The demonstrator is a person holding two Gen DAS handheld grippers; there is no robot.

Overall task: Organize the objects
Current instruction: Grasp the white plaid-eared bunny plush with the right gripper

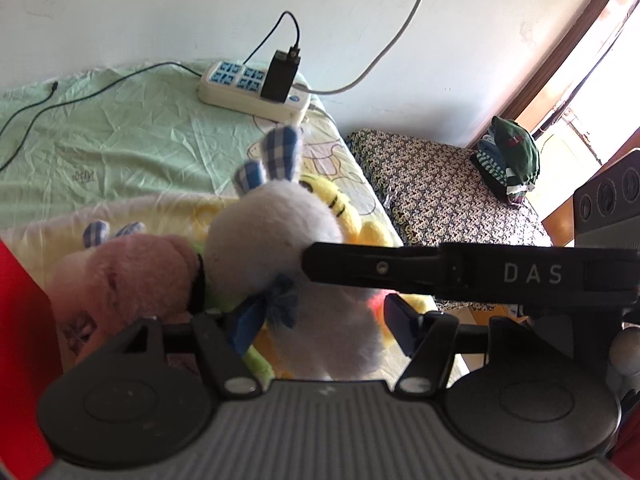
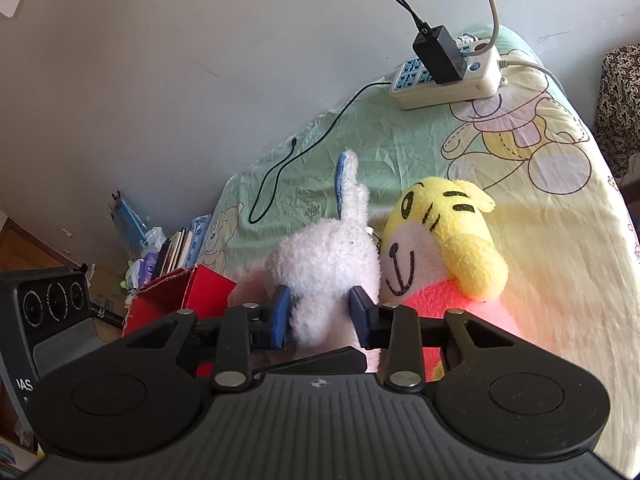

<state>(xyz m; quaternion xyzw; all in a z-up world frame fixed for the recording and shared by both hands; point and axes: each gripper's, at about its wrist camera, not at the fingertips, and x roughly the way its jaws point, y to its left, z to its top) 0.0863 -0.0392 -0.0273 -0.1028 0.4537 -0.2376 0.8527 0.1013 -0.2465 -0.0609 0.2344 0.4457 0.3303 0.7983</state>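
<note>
In my right wrist view, a red box [image 2: 188, 292] sits at lower left. At centre my right gripper [image 2: 320, 316] clamps the white rabbit toy [image 2: 328, 264], its blue pads [image 2: 280, 312] pressed against either side of the plush. Just right of it, touching, lies the yellow tiger toy [image 2: 448, 252] on the bed sheet [image 2: 560, 280]. At upper right a power strip [image 2: 448, 80] rests on the sheet.

In my left wrist view, a pink plush toy [image 1: 132, 276] sits at the left, touching the rabbit. My left gripper [image 1: 304, 320] brackets the rabbit's lower body, but I cannot tell whether it grips.
</note>
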